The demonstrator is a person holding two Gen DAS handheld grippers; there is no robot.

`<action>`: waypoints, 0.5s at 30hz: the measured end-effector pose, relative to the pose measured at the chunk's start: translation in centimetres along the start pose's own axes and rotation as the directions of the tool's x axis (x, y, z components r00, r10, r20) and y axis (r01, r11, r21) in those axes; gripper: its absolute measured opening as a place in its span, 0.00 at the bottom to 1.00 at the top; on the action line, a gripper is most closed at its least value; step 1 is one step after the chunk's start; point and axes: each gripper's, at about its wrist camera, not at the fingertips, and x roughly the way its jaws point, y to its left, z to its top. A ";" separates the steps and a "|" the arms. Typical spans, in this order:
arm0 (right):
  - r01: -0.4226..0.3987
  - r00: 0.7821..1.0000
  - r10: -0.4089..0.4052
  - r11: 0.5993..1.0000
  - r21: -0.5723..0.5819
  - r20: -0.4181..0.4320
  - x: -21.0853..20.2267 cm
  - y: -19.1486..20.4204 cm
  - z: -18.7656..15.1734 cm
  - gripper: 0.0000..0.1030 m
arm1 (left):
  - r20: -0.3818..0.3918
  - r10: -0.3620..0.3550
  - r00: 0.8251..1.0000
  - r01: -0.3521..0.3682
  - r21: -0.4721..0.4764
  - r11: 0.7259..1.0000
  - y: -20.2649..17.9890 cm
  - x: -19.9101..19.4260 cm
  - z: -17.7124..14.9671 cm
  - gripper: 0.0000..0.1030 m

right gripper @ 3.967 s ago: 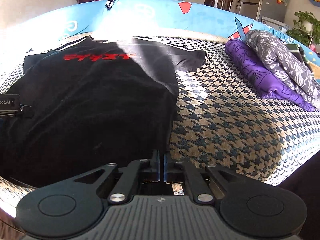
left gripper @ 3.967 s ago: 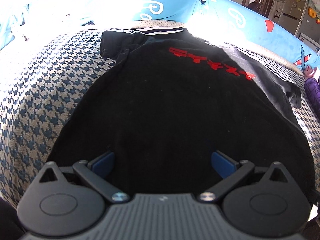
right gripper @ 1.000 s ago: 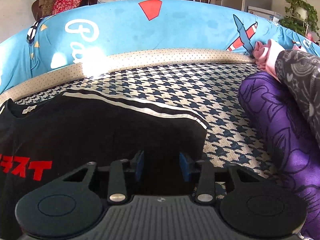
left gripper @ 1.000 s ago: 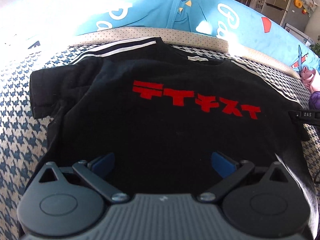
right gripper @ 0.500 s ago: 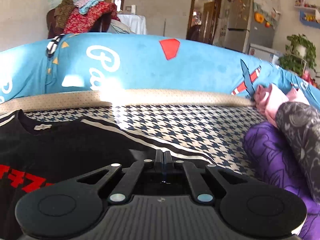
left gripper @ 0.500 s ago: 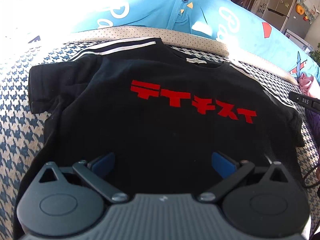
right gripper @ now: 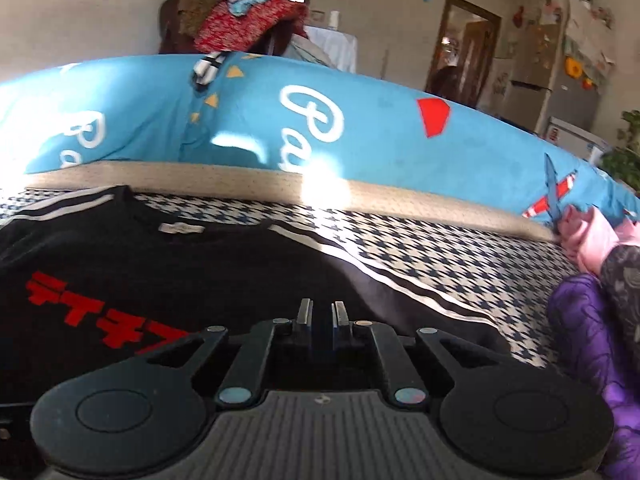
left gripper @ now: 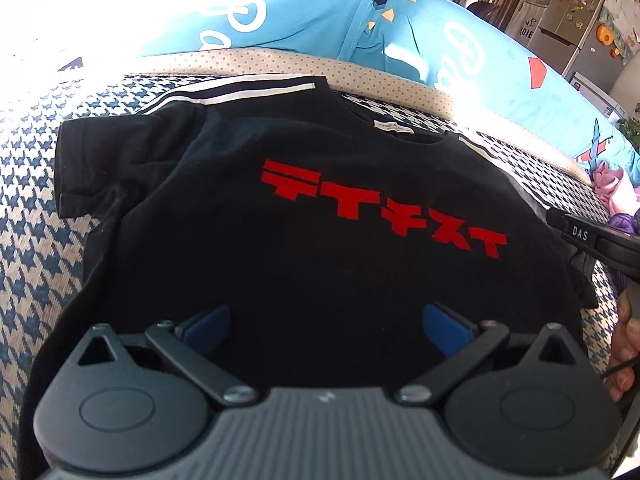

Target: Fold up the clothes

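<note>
A black T-shirt (left gripper: 304, 248) with red lettering and white shoulder stripes lies face up on a houndstooth bed (left gripper: 28, 208). My left gripper (left gripper: 326, 322) is open and empty, hovering over the shirt's lower middle. My right gripper (right gripper: 322, 316) is nearly shut over the shirt's right sleeve (right gripper: 424, 312); a narrow gap shows between the jaws, and I cannot see cloth between them. The right gripper also shows at the right edge of the left wrist view (left gripper: 592, 240). The shirt (right gripper: 140, 280) fills the left of the right wrist view.
A blue bolster cushion (left gripper: 304, 20) runs along the far side of the bed. Purple and grey patterned bedding (right gripper: 600, 320) and a pink cloth (right gripper: 588, 236) lie to the right. A pile of clothes (right gripper: 240, 20) sits behind the bed.
The right gripper closed over the right sleeve, then lifted and turned left, and its jaws now show a small gap. The left gripper stayed open, drifting slightly over the shirt.
</note>
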 end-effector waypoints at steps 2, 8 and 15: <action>0.031 0.999 -0.030 0.999 0.040 -0.037 0.9 -1.6 -0.3 0.13 | 0.007 0.013 1.000 -0.013 0.041 0.999 -0.3 0.1 -0.1 1.00; 0.088 0.994 -0.084 0.994 0.060 -0.075 1.6 -4.4 -1.2 0.18 | 0.054 0.099 0.994 -0.103 0.083 0.991 -0.5 -0.2 -1.5 1.00; 0.156 0.984 -0.145 0.981 0.119 -0.099 2.4 -8.2 -0.9 0.41 | 0.164 0.235 0.958 -0.254 0.107 0.961 -2.1 -0.2 -4.9 1.00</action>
